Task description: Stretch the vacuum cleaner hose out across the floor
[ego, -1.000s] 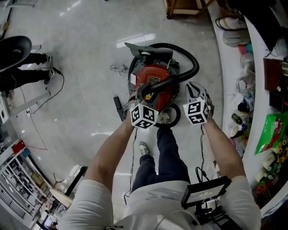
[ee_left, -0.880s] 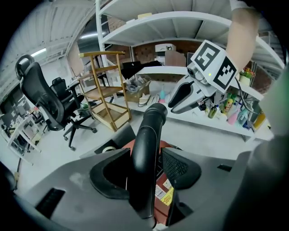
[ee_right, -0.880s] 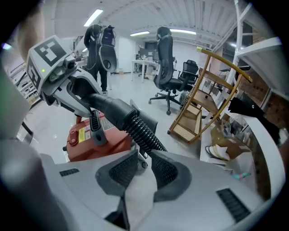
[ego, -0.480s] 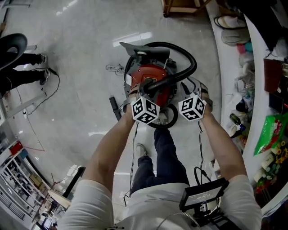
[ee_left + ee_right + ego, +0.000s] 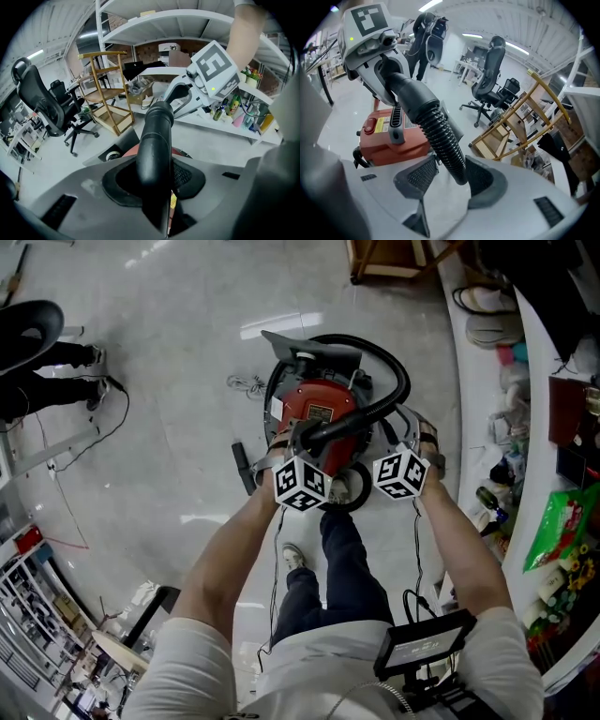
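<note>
The floor (image 5: pixel 178 381) to the left of the vacuum (image 5: pixel 323 409) looks mostly bare, so I judge the hose (image 5: pixel 401 376) is best drawn out that way. It should go low and steadily, so the red body neither tips nor rolls after it. Both hand-held grippers sit close together at the machine's near end; one should anchor while the other works along the hose.

The left hand-held gripper (image 5: pixel 157 174) has just been closing, and its pads press on the smooth cuff (image 5: pixel 158 126). The right hand-held gripper (image 5: pixel 452 177) has just been opening and stands wide, with the ribbed part loose between its jaws.

The hose is black and ribbed. It arches from the vacuum's far end, round its right side, to the rigid cuff at the near end.
</note>
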{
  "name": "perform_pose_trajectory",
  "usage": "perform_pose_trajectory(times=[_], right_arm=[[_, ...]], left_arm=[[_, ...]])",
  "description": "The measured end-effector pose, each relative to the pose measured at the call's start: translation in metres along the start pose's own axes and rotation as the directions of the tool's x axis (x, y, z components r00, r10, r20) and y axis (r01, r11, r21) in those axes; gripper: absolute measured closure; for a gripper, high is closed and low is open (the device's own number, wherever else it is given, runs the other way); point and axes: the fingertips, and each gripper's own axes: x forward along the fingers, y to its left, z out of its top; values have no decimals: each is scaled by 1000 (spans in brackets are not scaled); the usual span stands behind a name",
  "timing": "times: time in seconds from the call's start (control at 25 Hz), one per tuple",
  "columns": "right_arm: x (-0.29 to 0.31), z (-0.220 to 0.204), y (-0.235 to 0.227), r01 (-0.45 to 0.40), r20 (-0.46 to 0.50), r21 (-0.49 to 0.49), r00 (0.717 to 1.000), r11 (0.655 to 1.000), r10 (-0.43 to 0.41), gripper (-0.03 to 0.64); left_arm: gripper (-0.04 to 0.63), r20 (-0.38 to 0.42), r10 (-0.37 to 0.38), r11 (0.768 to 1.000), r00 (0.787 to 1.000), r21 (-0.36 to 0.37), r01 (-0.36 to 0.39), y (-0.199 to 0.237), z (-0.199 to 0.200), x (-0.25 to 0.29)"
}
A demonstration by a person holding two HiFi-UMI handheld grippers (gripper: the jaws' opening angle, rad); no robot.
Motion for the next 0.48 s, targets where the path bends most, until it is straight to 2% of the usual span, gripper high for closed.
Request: perform_pose_trajectory(times=[0.24,0.48], right_arm=[[0,25,5,-38,18,-106,999,994,40,417],[-7,61,-5,11,69,-177,998,984,1,417]], left_arm=[[469,26,27,1000,999,-9,-27,-2,-4,-30],[471,40,89,995,995,-55,-87,14,-4,-55]])
